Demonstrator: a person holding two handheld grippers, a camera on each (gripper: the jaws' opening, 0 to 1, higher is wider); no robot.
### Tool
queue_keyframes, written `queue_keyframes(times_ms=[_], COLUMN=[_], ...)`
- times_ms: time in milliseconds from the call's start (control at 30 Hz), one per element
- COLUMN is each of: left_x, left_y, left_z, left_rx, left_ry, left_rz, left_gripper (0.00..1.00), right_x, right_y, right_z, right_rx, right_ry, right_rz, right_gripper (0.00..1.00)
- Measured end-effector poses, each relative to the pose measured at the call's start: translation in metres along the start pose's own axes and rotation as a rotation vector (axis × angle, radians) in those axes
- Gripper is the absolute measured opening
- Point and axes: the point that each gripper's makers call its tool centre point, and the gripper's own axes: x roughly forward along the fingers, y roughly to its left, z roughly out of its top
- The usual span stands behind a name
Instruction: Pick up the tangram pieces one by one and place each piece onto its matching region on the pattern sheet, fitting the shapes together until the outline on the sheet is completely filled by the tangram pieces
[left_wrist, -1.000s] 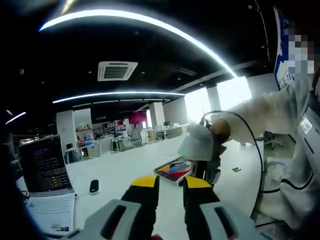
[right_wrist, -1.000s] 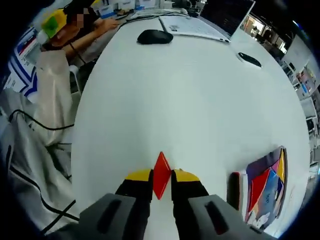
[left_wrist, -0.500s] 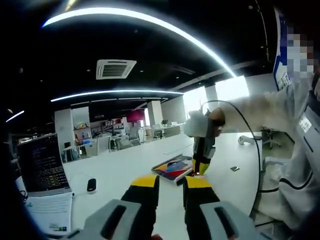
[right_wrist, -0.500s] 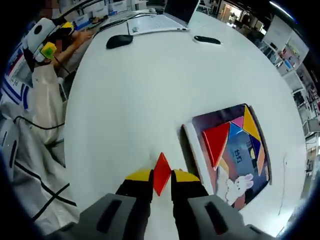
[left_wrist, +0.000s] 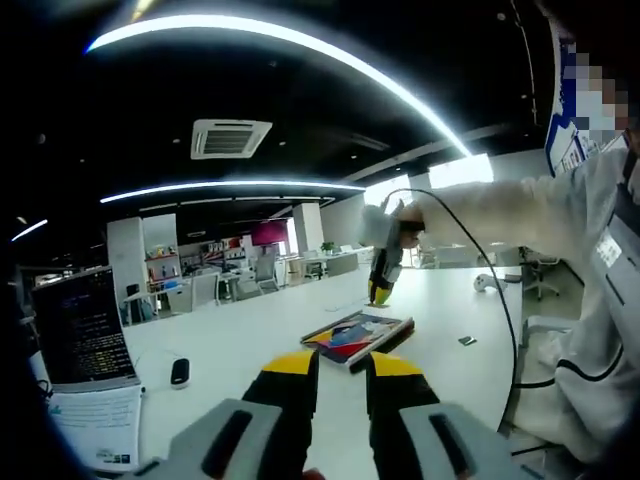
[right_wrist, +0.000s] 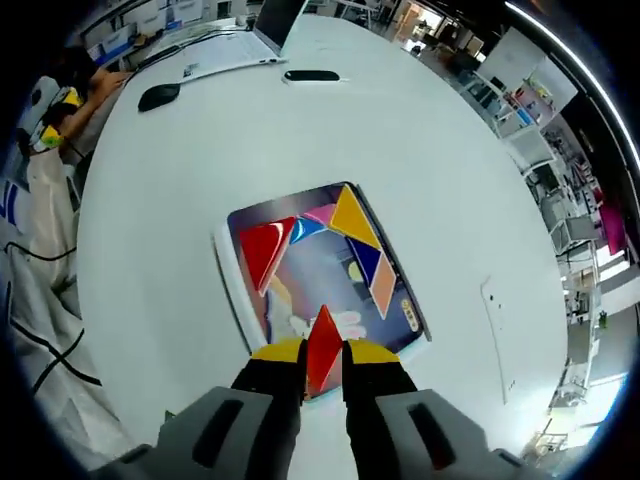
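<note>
In the right gripper view, my right gripper is shut on a small red tangram piece, held above the near end of the pattern sheet. On the sheet lie a red triangle, a yellow triangle, a blue piece, a pink piece, a dark blue piece and an orange piece. In the left gripper view, my left gripper has its jaws close together with nothing visible between them, raised above the table. The sheet lies ahead, with the right gripper hanging over it.
The white table carries a laptop, a paper, a black mouse and a small dark item. A person's sleeve and a cable are at the right. Office desks and shelves stand beyond.
My right gripper has carried the red piece from beside the sheet to above its near end, rising and moving away in the left gripper view. The left gripper has barely moved.
</note>
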Motion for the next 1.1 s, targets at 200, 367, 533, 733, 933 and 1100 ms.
queue_keyframes(times_ms=[200, 367, 533, 733, 933, 1100], left_x=[0.000, -0.002, -0.002, -0.003, -0.007, -0.007], left_y=[0.000, 0.002, 0.005, 0.004, 0.005, 0.007], left_z=[0.000, 0.000, -0.001, -0.001, -0.001, -0.002], left_rx=[-0.005, -0.006, -0.008, -0.005, -0.004, -0.010], left_ry=[0.006, 0.006, 0.009, 0.009, 0.003, 0.004], left_rz=[-0.004, 0.004, 0.013, 0.009, 0.017, 0.026], left_gripper=[0.21, 0.21, 0.21, 0.21, 0.21, 0.21], right_x=[0.017, 0.029, 0.041, 0.053, 0.065, 0.069], right_y=[-0.027, -0.037, -0.046, -0.047, -0.049, -0.048], right_z=[-0.004, 0.001, 0.007, 0.016, 0.022, 0.024], right_rx=[0.023, 0.055, 0.054, 0.038, 0.037, 0.032], right_ry=[0.041, 0.044, 0.054, 0.055, 0.052, 0.052], right_rz=[-0.039, -0.044, -0.060, -0.061, -0.059, -0.051], right_gripper=[0.16, 0.16, 0.16, 0.16, 0.16, 0.16])
